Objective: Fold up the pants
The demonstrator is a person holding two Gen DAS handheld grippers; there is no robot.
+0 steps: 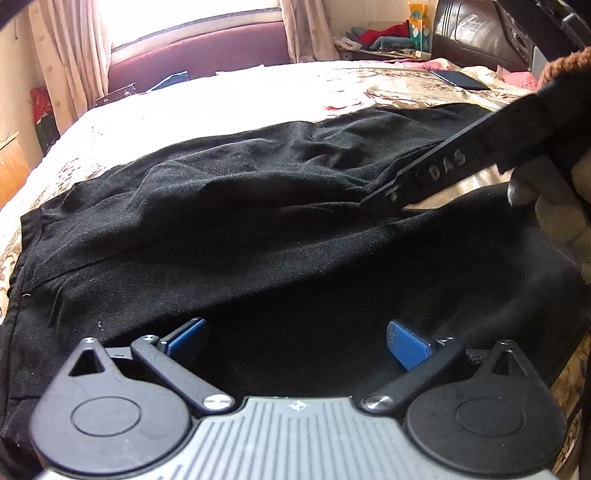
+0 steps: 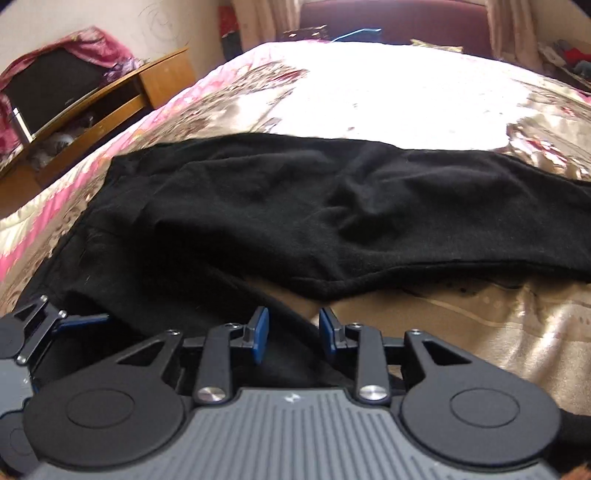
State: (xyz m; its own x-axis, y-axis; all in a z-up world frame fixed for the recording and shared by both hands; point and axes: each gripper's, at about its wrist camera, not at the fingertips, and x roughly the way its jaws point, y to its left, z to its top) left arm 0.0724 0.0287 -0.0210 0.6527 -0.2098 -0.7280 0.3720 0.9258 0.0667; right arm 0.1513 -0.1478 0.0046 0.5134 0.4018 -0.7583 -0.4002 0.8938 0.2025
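Observation:
Black pants (image 1: pixel 258 206) lie spread across a floral bedspread (image 1: pixel 369 85), one leg doubled over the other; they also show in the right wrist view (image 2: pixel 295 206). My left gripper (image 1: pixel 297 341) is open, its blue pads wide apart over the near edge of the black cloth. My right gripper (image 2: pixel 293 334) has its blue pads a small gap apart, with the near edge of the pants running between them; the pads do not press the cloth. The right gripper's black body (image 1: pixel 480 147) reaches in from the right in the left wrist view.
The bed's far half is bare, sunlit bedspread (image 2: pixel 388 88). A wooden stand with a speaker (image 2: pixel 55 92) is to the left of the bed. A maroon sofa (image 1: pixel 207 51) stands beyond the bed, clutter and a dark headboard (image 1: pixel 476 33) at the right.

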